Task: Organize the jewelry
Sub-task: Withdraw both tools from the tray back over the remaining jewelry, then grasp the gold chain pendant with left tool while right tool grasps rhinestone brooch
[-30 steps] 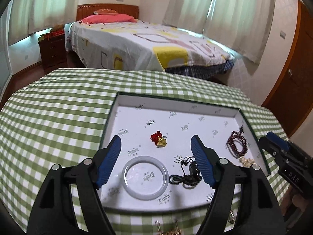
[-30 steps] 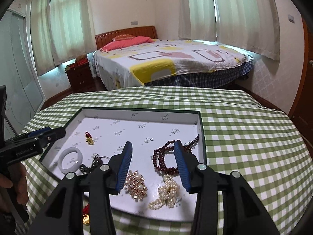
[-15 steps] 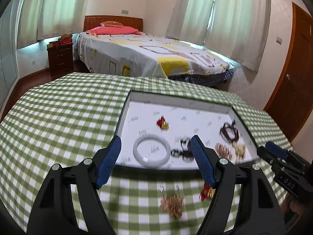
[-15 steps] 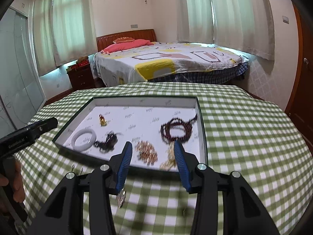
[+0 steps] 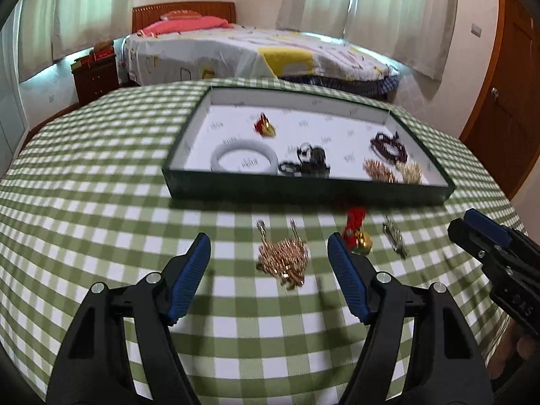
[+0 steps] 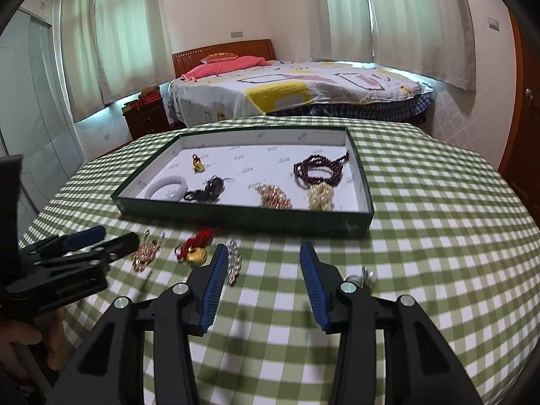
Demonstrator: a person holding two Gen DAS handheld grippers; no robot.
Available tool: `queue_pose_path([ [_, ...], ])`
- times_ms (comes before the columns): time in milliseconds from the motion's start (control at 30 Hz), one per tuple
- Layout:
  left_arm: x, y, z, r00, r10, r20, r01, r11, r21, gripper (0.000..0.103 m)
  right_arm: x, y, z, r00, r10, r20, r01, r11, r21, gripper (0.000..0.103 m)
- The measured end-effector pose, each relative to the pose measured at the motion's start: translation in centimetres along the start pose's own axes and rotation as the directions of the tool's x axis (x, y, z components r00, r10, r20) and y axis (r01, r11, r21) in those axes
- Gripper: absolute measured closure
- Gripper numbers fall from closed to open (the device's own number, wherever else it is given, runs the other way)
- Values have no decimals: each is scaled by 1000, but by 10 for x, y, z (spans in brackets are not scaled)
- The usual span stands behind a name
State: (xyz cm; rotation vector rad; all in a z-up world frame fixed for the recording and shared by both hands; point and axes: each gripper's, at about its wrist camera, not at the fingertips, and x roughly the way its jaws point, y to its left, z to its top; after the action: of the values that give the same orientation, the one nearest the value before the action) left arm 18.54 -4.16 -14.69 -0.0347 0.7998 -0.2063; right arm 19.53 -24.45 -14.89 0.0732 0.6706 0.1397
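Left claw (image 5: 269, 258) open, empty, lined up over the gold earring cluster (image 5: 284, 259) on the bench (image 5: 101, 202), just short of the tray (image 5: 303, 193). Right claw (image 6: 260, 270) also open, nothing between. Best to drop straight down, straddle the cluster's thick middle, pinch gently, avoid snagging the red charm (image 5: 356, 233) beside it.

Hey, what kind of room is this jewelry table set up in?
A bedroom, most likely: a made bed with a pink pillow and wooden headboard, a nightstand beside it, and curtained windows.
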Motion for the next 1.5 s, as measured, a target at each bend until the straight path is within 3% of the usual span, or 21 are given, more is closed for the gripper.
queue_pose_path([
  [200,11,-2,-5,999,14,-53,-14,1000,3,45,1,-2,-7,1000,18,-8,-18,1000,8,59],
  [467,24,-11,-4,997,30,-69,-27,999,42,46,3,-7,-10,1000,29,-10,-28,999,32,59],
  [567,24,-13,-4,997,31,-65,-27,998,56,60,5,-9,-11,999,29,-14,-28,999,38,59],
  [700,22,-11,-6,998,16,-54,-13,998,61,87,8,-9,-12,999,31,-20,-30,999,38,59],
  [867,19,-5,-6,999,-22,-45,23,999,36,89,12,-3,-12,999,34,-35,-33,999,23,59],
  [1067,5,0,-5,1000,-6,2,5,998,55,90,18,7,-6,998,40,-51,-40,999,-2,59],
  [1500,-16,38,3,998,38,57,-36,999,-30,90,53,29,-1,988,25,-153,-34,998,-59,62],
])
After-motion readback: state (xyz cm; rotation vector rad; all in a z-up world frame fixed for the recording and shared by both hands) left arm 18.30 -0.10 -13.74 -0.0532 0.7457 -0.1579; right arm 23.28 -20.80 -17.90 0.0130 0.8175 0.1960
